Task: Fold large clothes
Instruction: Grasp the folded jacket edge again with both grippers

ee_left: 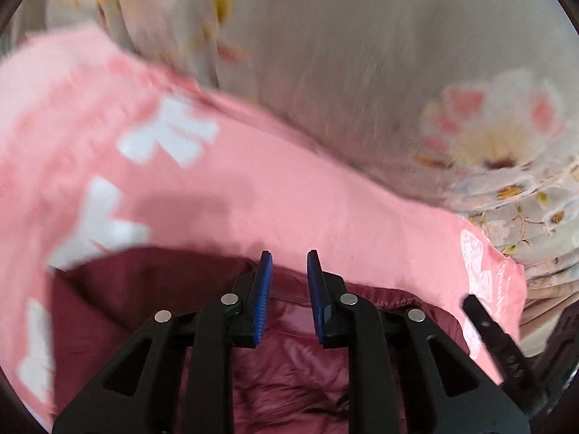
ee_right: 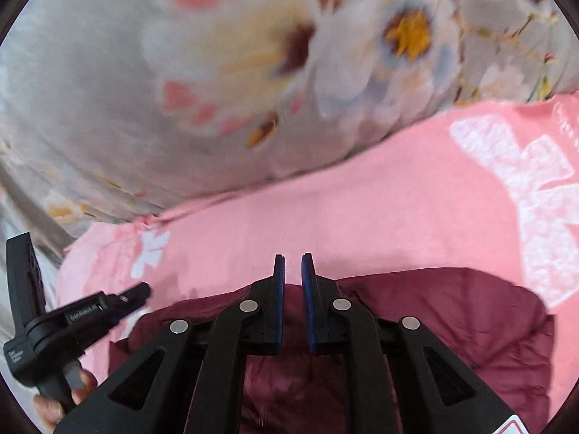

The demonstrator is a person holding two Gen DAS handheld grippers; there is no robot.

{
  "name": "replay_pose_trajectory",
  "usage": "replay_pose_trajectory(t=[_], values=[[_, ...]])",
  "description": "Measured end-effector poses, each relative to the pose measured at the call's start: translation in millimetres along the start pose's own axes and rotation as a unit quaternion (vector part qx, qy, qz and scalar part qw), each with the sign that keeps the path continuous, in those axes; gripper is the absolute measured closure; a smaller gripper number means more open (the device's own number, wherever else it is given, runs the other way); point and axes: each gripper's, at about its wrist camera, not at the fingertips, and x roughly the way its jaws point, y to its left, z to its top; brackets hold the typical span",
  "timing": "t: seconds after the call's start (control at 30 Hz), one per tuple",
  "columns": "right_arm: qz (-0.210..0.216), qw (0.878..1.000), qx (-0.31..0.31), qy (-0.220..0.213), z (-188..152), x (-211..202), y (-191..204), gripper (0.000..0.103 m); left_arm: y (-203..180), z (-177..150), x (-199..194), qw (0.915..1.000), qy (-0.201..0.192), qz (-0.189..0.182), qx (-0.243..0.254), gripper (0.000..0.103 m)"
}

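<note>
Floral grey bedding (ee_left: 362,72) fills the background, with a pink sheet (ee_left: 289,199) printed in white shapes spread over it. On that sheet lies the dark red puffy garment (ee_right: 452,318), bunched under both tools. Left gripper (ee_left: 288,298) has its blue pads slightly apart with nothing pinched between them, and so does the right gripper (ee_right: 292,302). Everything's a bit motion-blurred.

2 grippers: left gripper (ee_left: 289,264), right gripper (ee_right: 293,266); 1 maroon jacket (ee_right: 452,318); 1 pink sheet (ee_left: 289,202); 1 floral quilt (ee_right: 108,108).
</note>
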Motion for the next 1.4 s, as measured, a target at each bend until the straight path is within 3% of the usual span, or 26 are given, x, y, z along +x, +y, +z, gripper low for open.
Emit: replay_pose_trajectory(t=[0.17, 0.37, 0.43, 0.57, 0.83, 1.4], values=[[0.002, 0.998, -0.039, 0.052, -23, 22, 1, 0.091, 3, -25, 27, 0.9984, 0.048, 0.012, 0.027, 0.085], [-0.074, 0.988, -0.12, 0.06, -61, 16, -7, 0.093, 22, -50, 34, 0.9964, 0.072, 0.018, 0.041, 0.086], [-0.082, 0.988, -0.118, 0.064, -66, 21, -16, 0.102, 22, -56, 35, 0.9962, 0.063, 0.026, 0.055, 0.086], [-0.076, 0.989, -0.111, 0.06, -71, 27, -28, 0.103, 14, -68, 36, 0.9941, 0.034, 0.049, 0.091, 0.086], [-0.11, 0.982, -0.153, 0.028, -83, 33, -18, 0.103, 7, -88, 37, 0.986, -0.038, 0.078, 0.142, 0.086], [-0.11, 0.982, -0.152, 0.022, -84, 37, -18, 0.103, -7, -89, 40, 0.977, -0.052, 0.116, 0.171, 0.087]])
